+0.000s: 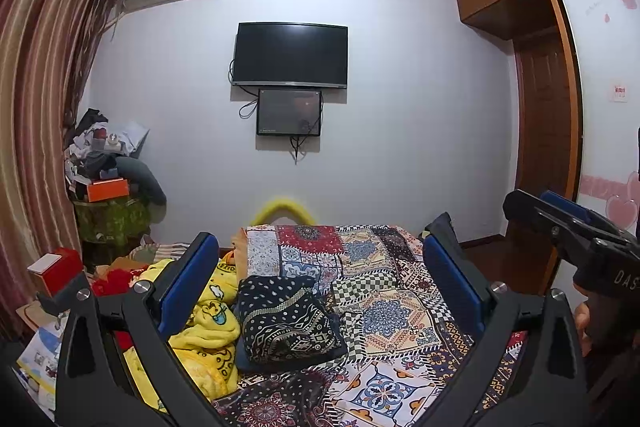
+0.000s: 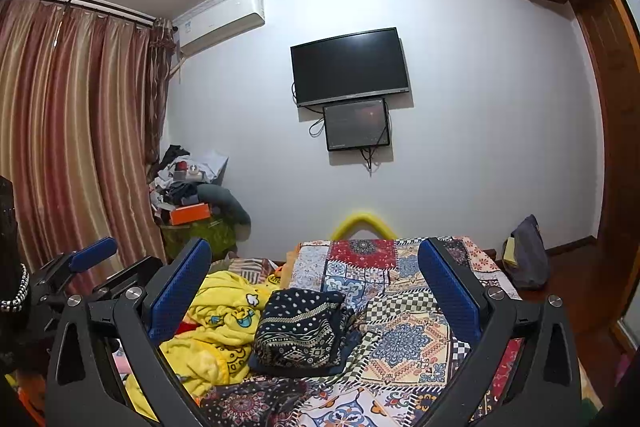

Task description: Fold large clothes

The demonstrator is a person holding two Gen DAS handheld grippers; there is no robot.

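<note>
Both tongs, left (image 1: 316, 291) and right (image 2: 314, 291), gape empty above the bed (image 1: 400, 311). A dark patterned garment (image 1: 286, 323) lies folded mid-bed, seemingly done; just left of it a yellow garment (image 1: 204, 327) is still crumpled, likely next.

Folded garment (image 1: 289, 319) on bed (image 1: 400, 311); left hand-held gripper (image 1: 318, 287) wide apart.

Bed (image 1: 400, 307) under patchwork cover, folded dark patterned garment (image 1: 286, 323) and crumpled yellow blanket (image 1: 204, 327) on top.
</note>
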